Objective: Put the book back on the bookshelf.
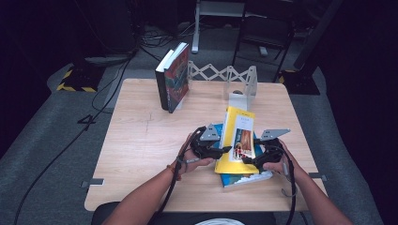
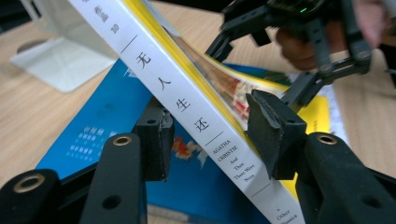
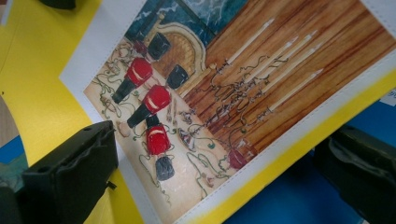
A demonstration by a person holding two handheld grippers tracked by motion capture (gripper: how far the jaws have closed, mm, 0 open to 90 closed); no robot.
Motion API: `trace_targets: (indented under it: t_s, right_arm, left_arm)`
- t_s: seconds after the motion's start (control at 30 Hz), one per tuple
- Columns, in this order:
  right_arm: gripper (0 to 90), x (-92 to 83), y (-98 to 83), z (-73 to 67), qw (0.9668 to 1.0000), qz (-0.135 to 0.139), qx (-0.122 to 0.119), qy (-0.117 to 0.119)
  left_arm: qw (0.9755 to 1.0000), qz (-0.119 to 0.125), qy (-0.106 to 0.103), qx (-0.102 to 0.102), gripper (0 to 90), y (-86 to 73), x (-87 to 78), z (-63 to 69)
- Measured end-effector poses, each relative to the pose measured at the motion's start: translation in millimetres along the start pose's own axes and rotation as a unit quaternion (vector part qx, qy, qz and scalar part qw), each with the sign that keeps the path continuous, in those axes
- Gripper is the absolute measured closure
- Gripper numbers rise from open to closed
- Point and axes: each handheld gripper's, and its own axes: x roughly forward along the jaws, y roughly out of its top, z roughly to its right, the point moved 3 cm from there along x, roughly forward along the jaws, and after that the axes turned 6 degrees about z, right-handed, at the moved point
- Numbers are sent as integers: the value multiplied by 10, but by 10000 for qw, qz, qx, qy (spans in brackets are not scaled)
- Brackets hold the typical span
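A yellow paperback (image 1: 237, 140) with a white spine (image 2: 187, 107) lies tilted over a blue book (image 1: 244, 178) near the table's front edge. My left gripper (image 1: 224, 150) grips the paperback across its spine, and both pads (image 2: 159, 140) touch it in the left gripper view. My right gripper (image 1: 248, 159) is at the book's right edge. Its jaws stand wide open around the picture cover (image 3: 210, 93), with the blue book (image 3: 289, 196) underneath.
Two books (image 1: 172, 77) stand upright at the back left of the wooden table (image 1: 136, 140). Beside them is a white expanding rack (image 1: 220, 75) with a bookend (image 1: 239, 98) just behind the yellow paperback. Cables run across the floor on the left.
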Motion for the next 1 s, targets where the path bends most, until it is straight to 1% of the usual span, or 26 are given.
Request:
trace_targets:
  t_s: [0.03,0.07,0.17,0.2,0.27,0.3,0.33,0.37,0.4,0.43,0.47,0.5,0.53,0.57,0.6,0.7,0.73,0.77,0.8,0.83,0.9,0.93,0.97,1.0]
  right_arm:
    - [4,-5,4,5,10000,-11,-30,19]
    - [7,-7,12,23,10000,40,-6,36]
    - [14,-22,29,22,9999,144,0,33]
    - [21,-34,36,19,9998,197,-7,14]
    - [36,-63,53,13,9995,317,-29,-5]
    - [54,-87,68,11,9990,435,-9,-40]
    - [54,-87,68,11,9990,435,-9,-40]
    - [68,-104,81,14,9985,541,0,-53]
    - [79,-133,112,11,9979,645,-19,-71]
    - [135,-175,155,13,9970,760,-38,-118]
    - [167,-203,177,17,9962,844,-84,-202]
    - [199,-235,202,21,9952,959,-34,-216]
    - [199,-235,202,21,9952,959,-34,-216]
    - [224,-269,231,20,9943,1036,-10,-233]
    - [275,-349,305,-9,9926,1136,-166,-387]
    - [344,-427,381,-41,9899,1256,-305,-583]
    - [344,-427,381,-41,9899,1256,-305,-583]
    - [399,-469,419,-49,9874,1403,-372,-636]
    - [399,-469,419,-49,9874,1403,-372,-636]
    - [456,-511,455,-58,9849,1530,-449,-678]
    - [506,-547,494,-67,9825,1607,-573,-747]
    - [506,-547,494,-67,9825,1607,-573,-747]
    - [524,-563,511,-75,9813,1617,-662,-809]
    - [552,-585,532,-91,9795,1629,-796,-877]
  left_arm:
    - [10000,34,-18,14,523,12,-5,16]
    - [10000,61,-33,38,543,24,-5,33]
    - [9999,111,-85,72,555,43,-14,53]
    - [9997,150,-105,141,559,64,-27,84]
    - [9994,232,-175,185,569,94,-54,96]
    - [9992,262,-193,235,585,104,-65,99]
    - [9992,262,-193,235,591,104,-65,99]
    - [9987,347,-255,258,591,122,-81,108]
    - [9985,384,-260,290,597,136,-93,111]
    - [9982,438,-214,339,610,171,-123,108]
    - [9980,488,-221,326,618,189,-141,100]
    - [9980,488,-221,326,622,189,-141,100]
    - [9978,532,-240,299,622,208,-160,91]
    - [9977,553,-230,311,628,231,-183,76]
    - [9976,577,-228,301,646,243,-198,70]
    - [9976,564,-214,346,667,250,-229,56]
    - [9976,564,-214,346,673,250,-229,56]
    - [9977,527,-169,387,679,245,-236,45]
    - [9977,527,-169,387,685,245,-236,45]
    - [9978,553,-142,328,695,237,-238,16]
    - [9980,559,-104,275,712,229,-237,-11]
    - [9980,559,-104,275,719,229,-237,-11]
    - [9980,565,-88,256,719,228,-235,-29]
    - [9980,570,-123,236,728,229,-234,-48]
